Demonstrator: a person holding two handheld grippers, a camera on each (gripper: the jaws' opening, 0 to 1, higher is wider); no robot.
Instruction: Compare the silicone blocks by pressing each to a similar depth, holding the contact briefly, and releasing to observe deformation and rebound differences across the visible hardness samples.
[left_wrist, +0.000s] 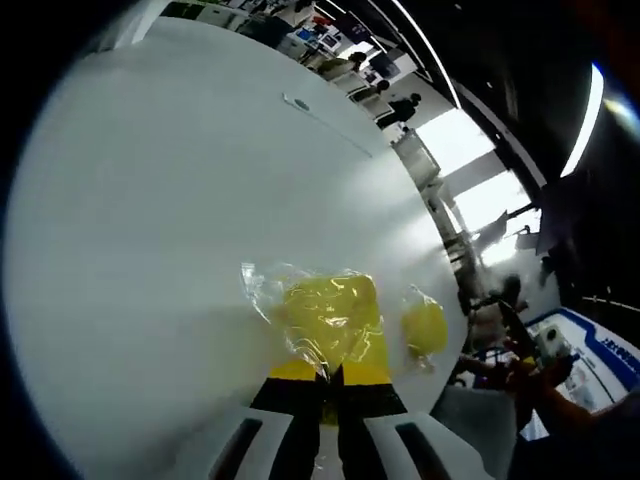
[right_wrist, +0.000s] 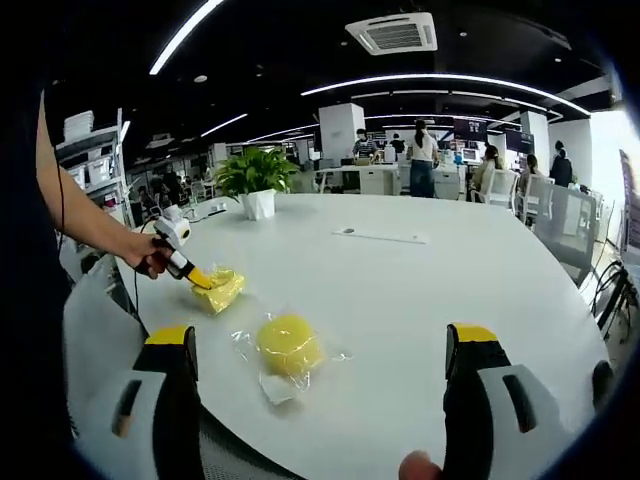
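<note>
Left gripper view: camera sits low and very close over the white table (left_wrist: 180, 220), rolled, looking along its own left gripper (left_wrist: 330, 375) across the tabletop to the far edge, with the bagged square block (left_wrist: 325, 315) right at the jaw tips. Right gripper view: camera stands back past the near edge, roughly level, facing across the table (right_wrist: 420, 290) toward the plant (right_wrist: 255, 172) at the far edge. Shared: tabletop, square block (right_wrist: 220, 290), bagged round block (left_wrist: 425, 328) (right_wrist: 288, 345); the left gripper (right_wrist: 200, 278) appears here from the left.
</note>
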